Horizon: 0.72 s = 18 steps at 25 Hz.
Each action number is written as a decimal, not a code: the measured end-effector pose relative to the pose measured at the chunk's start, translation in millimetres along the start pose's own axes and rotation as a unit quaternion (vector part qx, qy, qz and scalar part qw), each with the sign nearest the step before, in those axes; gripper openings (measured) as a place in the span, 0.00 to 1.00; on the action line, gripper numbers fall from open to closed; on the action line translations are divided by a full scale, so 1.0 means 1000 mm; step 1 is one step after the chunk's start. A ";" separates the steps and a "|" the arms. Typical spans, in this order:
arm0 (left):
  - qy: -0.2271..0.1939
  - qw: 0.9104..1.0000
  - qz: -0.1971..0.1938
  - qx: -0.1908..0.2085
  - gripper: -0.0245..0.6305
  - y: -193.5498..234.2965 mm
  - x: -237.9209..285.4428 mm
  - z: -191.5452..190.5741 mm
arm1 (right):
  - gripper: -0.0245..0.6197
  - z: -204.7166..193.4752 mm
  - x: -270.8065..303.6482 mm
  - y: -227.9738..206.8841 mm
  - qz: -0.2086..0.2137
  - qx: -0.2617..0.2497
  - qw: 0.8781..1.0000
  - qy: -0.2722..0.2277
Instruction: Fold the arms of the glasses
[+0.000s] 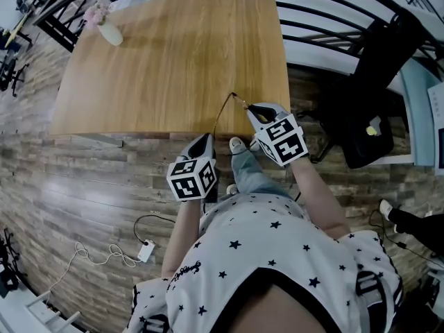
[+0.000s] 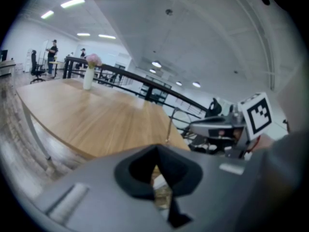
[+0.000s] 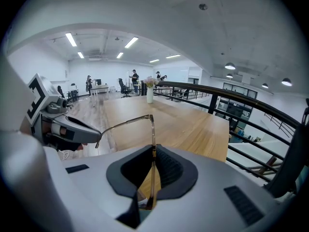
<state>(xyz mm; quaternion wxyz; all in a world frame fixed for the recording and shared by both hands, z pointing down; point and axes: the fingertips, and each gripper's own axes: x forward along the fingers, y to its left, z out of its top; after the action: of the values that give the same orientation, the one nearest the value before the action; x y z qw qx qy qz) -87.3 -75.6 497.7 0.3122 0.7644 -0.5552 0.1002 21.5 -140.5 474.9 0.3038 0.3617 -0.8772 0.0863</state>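
At frame centre, right gripper [image 1: 250,107] jaws clamp the eyeglasses [image 3: 152,129] by their thin rim; left gripper [image 2: 157,178] jaws sit together, empty; overtight squeezing could bend them.

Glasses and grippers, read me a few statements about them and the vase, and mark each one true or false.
1. The right gripper is shut on the glasses. True.
2. The glasses lie flat on the table. False: the right gripper holds them up above the table's near edge.
3. The left gripper clamps the glasses' arm. False: its jaws are together with nothing between them, and the arm's end is just beside its tip.
4. A vase with flowers stands at the table's far left corner. True.
5. The arm in view is folded flat against the frame. False: it juts out towards the left gripper.
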 end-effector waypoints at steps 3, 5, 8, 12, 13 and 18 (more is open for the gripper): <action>0.005 1.000 -0.008 -0.003 0.05 -0.002 0.001 0.000 | 0.09 0.004 0.003 0.001 0.002 0.000 1.000 -0.001; 0.007 1.000 -0.016 -0.003 0.05 -0.006 0.003 0.000 | 0.09 0.004 0.003 0.001 0.002 0.001 1.000 -0.001; 0.010 1.000 -0.027 -0.004 0.05 -0.012 0.006 -0.001 | 0.09 0.004 0.005 0.001 0.004 0.003 1.000 -0.001; 0.012 0.999 -0.040 0.001 0.05 -0.020 0.009 0.000 | 0.09 0.005 0.006 0.003 0.005 0.002 1.000 -0.003; 0.013 0.999 -0.044 0.002 0.05 -0.022 0.010 0.001 | 0.09 0.006 0.006 0.004 0.006 0.003 1.000 -0.003; 0.019 0.998 -0.064 0.010 0.05 -0.033 0.013 0.006 | 0.09 0.009 0.006 0.007 0.009 0.002 1.000 -0.003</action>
<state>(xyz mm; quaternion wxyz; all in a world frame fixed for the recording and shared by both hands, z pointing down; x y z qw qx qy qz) -53.5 -83.1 487.8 0.3209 0.7994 -0.4981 0.0997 8.9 -142.4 472.1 0.2991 0.3552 -0.8811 0.0898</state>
